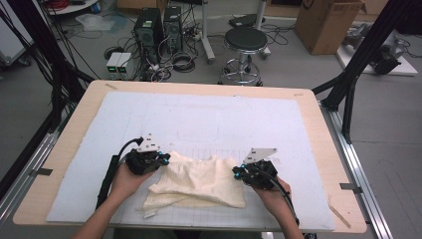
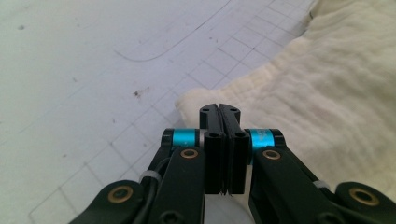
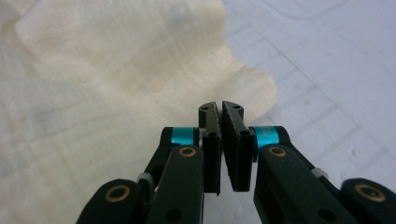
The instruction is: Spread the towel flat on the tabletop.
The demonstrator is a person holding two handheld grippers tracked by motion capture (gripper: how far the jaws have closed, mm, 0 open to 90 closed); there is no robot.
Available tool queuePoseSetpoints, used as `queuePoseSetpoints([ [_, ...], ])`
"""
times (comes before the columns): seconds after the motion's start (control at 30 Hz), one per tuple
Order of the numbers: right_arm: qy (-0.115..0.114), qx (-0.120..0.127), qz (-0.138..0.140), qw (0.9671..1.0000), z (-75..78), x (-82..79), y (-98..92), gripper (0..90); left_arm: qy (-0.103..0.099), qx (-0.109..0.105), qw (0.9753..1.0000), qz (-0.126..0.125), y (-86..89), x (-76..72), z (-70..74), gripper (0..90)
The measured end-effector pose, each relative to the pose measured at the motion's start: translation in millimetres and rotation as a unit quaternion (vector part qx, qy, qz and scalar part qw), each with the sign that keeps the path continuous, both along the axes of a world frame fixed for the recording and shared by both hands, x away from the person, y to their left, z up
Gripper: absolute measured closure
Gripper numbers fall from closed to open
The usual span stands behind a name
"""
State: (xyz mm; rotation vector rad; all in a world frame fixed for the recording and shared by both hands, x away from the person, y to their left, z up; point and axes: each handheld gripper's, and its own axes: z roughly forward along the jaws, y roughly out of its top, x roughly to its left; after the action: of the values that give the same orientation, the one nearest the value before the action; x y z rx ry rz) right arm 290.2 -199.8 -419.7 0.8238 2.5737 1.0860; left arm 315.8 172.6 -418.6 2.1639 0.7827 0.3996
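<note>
A cream, ribbed cloth (image 1: 199,181) lay crumpled and partly folded on the near middle of the bench (image 1: 308,149). Its upper corners were raised. A lower layer stuck out at its near-left edge.

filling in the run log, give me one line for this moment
cream cloth crumpled on white mat | left gripper shut at cloth's left corner | right gripper nearly shut at right corner | grip on fabric unclear

A cream cloth (image 1: 199,181) lies on a white mat (image 1: 199,119) with a thin grey grid.
</note>
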Motion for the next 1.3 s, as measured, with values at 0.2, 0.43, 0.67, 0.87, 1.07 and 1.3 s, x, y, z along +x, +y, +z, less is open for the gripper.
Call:
queuePoseSetpoints([
  [0.2,0.026,-0.003,-0.003,0.9997,-10.2,-9.4,-12.9,76.1,0.020,-0.003,0.9998,0.005,12.9,-8.1,-11.5,85.4],
  [0.43,0.002,0.056,-0.032,0.9979,7.9,5.8,-22.2,65.9,0.016,-0.058,0.9973,0.040,24.4,-0.9,-6.2,69.3],
  [0.67,0.006,0.042,-0.044,0.9982,-0.8,28.2,-16.4,62.3,0.038,-0.088,0.9937,0.058,19.3,12.7,-15.8,68.5],
  [0.87,0.031,0.028,-0.037,0.9984,-12.0,37.2,-13.2,59.5,0.054,-0.049,0.9962,0.048,15.8,16.4,-23.9,65.1],
  [1.07,0.029,0.000,-0.026,0.9992,-18.2,37.1,-3.6,70.6,0.039,-0.036,0.9974,0.048,12.6,14.1,-24.4,78.6],
  [1.3,0.033,0.006,-0.009,0.9994,-17.3,39.3,-2.9,84.4,0.025,-0.051,0.9966,0.060,15.5,14.2,-20.2,87.2],
])
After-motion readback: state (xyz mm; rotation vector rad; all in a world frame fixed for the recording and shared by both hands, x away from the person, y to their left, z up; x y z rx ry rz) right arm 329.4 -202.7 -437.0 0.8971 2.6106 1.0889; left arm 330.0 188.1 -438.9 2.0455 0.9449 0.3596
